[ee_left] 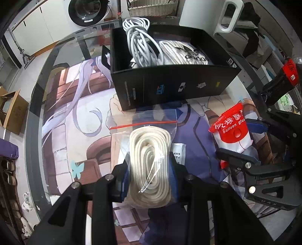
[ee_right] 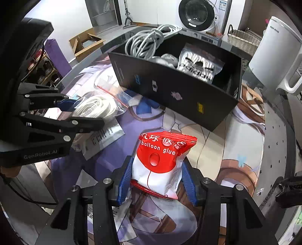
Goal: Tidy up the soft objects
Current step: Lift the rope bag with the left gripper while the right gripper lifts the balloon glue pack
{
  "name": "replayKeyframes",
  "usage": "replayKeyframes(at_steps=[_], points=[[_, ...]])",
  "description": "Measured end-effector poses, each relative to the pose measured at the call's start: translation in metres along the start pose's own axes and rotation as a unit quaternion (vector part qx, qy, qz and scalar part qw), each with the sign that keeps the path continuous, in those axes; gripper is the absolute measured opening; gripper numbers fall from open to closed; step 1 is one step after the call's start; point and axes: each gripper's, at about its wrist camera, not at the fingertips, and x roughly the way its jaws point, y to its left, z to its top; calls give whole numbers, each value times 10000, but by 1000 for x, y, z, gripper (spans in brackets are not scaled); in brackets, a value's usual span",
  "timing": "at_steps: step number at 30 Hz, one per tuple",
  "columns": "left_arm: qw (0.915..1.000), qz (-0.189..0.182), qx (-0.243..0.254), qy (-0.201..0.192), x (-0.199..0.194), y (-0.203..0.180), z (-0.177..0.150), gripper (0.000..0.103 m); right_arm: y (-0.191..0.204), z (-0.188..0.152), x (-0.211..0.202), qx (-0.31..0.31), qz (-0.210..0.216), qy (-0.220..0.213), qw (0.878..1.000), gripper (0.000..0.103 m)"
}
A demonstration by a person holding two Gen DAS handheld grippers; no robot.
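My left gripper [ee_left: 151,169] is shut on a clear zip bag of coiled cream rope [ee_left: 151,160]; its blue pads press the coil from both sides, low over the printed mat. The right wrist view shows that left gripper [ee_right: 85,111] and the rope bag [ee_right: 98,107] at the left. My right gripper [ee_right: 157,169] is shut on a red and white balloon glue packet [ee_right: 156,162], and the left wrist view shows this right gripper [ee_left: 243,139] and the packet [ee_left: 232,130] at the right. Behind both stands an open black box [ee_left: 169,86] [ee_right: 179,98] with a grey cable bundle [ee_left: 139,43] and a bagged white item [ee_left: 181,52] inside.
Flat labelled packets [ee_right: 105,137] lie on the illustrated mat [ee_left: 79,113] between the grippers. A white appliance with a handle [ee_right: 279,56] stands right of the box, with a wicker basket [ee_right: 243,39] and a washing machine [ee_right: 198,13] behind. A cardboard box [ee_right: 85,45] sits on the floor.
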Motion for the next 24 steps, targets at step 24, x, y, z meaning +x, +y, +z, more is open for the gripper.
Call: replayKeyframes(at_steps=[24], points=[[9617,431,403,-2677,-111,-14,-3,33,11,9,-115,117,-316,-2449,9690,50]])
